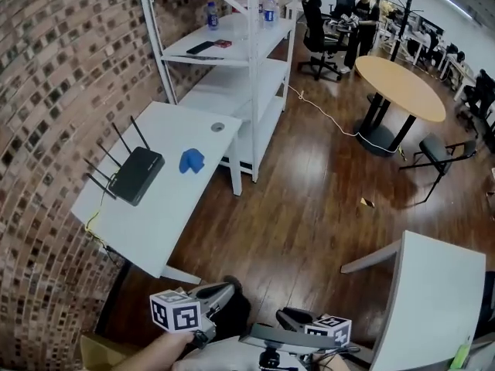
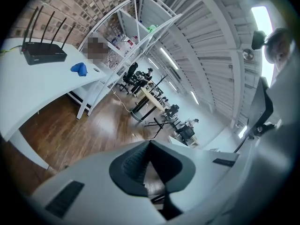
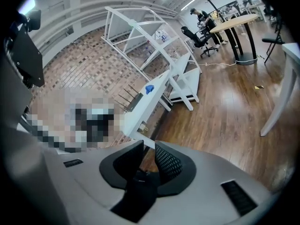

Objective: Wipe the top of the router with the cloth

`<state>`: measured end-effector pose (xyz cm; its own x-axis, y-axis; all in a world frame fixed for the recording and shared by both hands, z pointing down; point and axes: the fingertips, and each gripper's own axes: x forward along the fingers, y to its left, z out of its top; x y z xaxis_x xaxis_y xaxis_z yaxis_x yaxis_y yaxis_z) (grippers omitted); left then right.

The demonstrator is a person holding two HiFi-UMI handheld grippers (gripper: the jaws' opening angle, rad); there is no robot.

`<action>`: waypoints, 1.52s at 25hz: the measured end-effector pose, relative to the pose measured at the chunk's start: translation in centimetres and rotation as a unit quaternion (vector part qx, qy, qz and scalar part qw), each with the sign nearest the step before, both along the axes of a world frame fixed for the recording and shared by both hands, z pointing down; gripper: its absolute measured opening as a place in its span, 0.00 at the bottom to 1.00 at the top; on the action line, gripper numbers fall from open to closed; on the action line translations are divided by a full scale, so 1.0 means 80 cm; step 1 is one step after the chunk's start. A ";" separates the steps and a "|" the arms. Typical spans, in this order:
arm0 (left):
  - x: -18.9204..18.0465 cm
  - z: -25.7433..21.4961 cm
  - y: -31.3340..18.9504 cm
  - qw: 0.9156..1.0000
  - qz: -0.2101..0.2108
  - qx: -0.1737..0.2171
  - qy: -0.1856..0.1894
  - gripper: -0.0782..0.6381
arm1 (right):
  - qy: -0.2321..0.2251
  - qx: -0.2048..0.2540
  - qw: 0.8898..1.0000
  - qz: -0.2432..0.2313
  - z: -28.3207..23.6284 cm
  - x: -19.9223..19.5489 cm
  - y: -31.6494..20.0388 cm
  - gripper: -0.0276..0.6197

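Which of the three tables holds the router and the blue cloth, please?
The white rectangular table by the brick wall, bearing router and cloth; the round wooden table and the lower-right white table hold neither.

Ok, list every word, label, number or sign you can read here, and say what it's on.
No text here is readable.
Black router with antennas: any print too small to read.
Clear plastic bottles on the white metal shelf unit: labels blurred.
White marker cubes: square patterns only, no letters.
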<state>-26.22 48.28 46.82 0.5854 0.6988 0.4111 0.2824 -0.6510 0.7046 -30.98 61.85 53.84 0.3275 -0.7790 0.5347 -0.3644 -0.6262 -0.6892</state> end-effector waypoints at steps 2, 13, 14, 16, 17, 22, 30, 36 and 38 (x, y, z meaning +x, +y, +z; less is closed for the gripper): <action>0.051 0.007 -0.019 1.000 -0.009 -0.009 0.002 0.14 | -0.001 0.000 1.000 0.006 0.004 0.061 -0.021 0.18; 0.289 0.030 -0.193 0.992 -0.124 -0.021 -0.016 0.14 | 0.046 -0.021 0.996 -0.068 -0.012 0.403 -0.186 0.18; 0.301 0.034 -0.203 0.990 -0.138 -0.021 -0.021 0.14 | 0.049 -0.021 0.995 -0.080 -0.011 0.426 -0.198 0.18; 0.323 0.045 -0.218 0.984 -0.175 -0.021 -0.034 0.14 | 0.049 -0.024 0.993 -0.109 -0.004 0.468 -0.219 0.18; 0.335 0.050 -0.223 0.980 -0.196 -0.021 -0.040 0.14 | 0.046 -0.024 0.990 -0.128 0.001 0.488 -0.230 0.18; 0.409 0.045 -0.225 0.954 -0.294 -0.038 -0.048 0.14 | 0.025 -0.020 0.969 -0.243 0.003 0.568 -0.276 0.24; 0.434 0.035 -0.270 0.911 -0.411 -0.011 -0.036 0.14 | 0.023 -0.035 0.930 -0.364 0.021 0.634 -0.357 0.38; 0.389 0.056 -0.352 0.886 -0.460 -0.016 -0.056 0.14 | 0.027 -0.062 0.933 -0.354 0.041 0.637 -0.448 0.47; 0.380 0.056 -0.382 0.887 -0.459 -0.013 -0.054 0.14 | 0.015 -0.070 0.944 -0.322 0.047 0.642 -0.479 0.49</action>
<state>4.18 17.73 51.29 0.8702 -0.0421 0.4909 -0.4290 -0.5547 0.7129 20.38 23.52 57.57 -0.1724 -0.7440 0.6456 -0.7185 -0.3533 -0.5991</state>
